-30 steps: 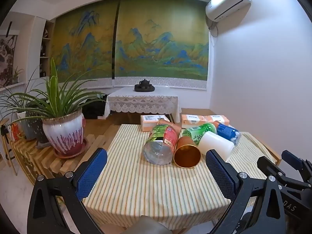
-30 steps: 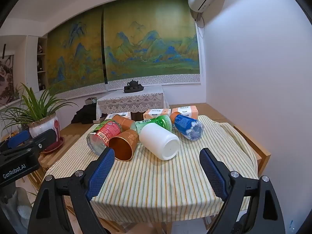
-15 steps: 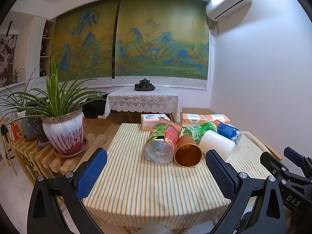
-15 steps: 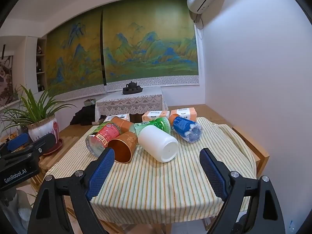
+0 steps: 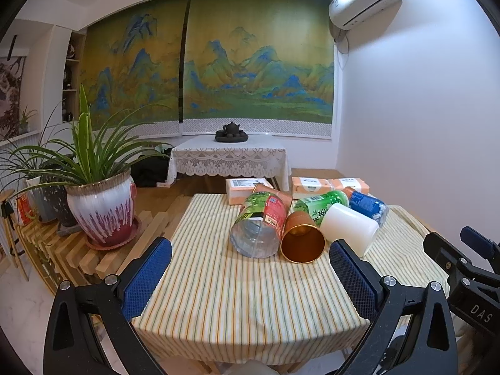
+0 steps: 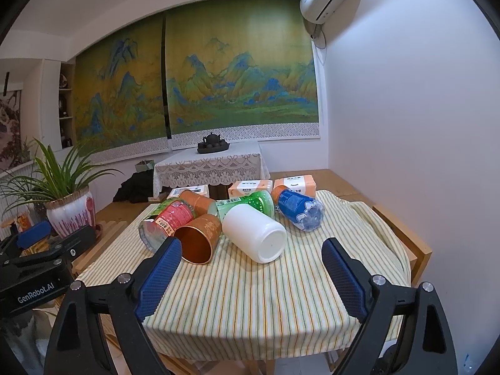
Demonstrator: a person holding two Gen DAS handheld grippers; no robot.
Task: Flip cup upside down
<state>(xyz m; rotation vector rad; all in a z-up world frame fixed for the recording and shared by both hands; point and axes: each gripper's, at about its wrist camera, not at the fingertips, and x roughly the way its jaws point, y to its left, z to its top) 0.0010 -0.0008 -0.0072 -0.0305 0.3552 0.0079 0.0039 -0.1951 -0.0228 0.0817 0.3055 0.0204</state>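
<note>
An orange cup (image 5: 301, 239) with a gold inside lies on its side on the striped tablecloth (image 5: 243, 300), mouth toward me; it also shows in the right wrist view (image 6: 198, 242). A white cup (image 6: 254, 232) lies on its side beside it, base toward the right camera, and shows in the left wrist view (image 5: 350, 228). A second orange cup (image 6: 195, 200) lies behind. My left gripper (image 5: 250, 273) is open and empty, short of the cups. My right gripper (image 6: 251, 270) is open and empty, in front of the white cup.
Plastic bottles lie among the cups: a red-green one (image 5: 259, 226), a green one (image 6: 247, 204), a blue one (image 6: 298, 207). Tissue packs (image 6: 295, 184) sit behind. A potted plant (image 5: 100, 206) stands on a slatted bench at left. The white wall (image 6: 406, 156) is close on the right.
Both grippers have drifted slightly; the table and cups sit a little higher and farther in the views. Nothing on the table has moved.
</note>
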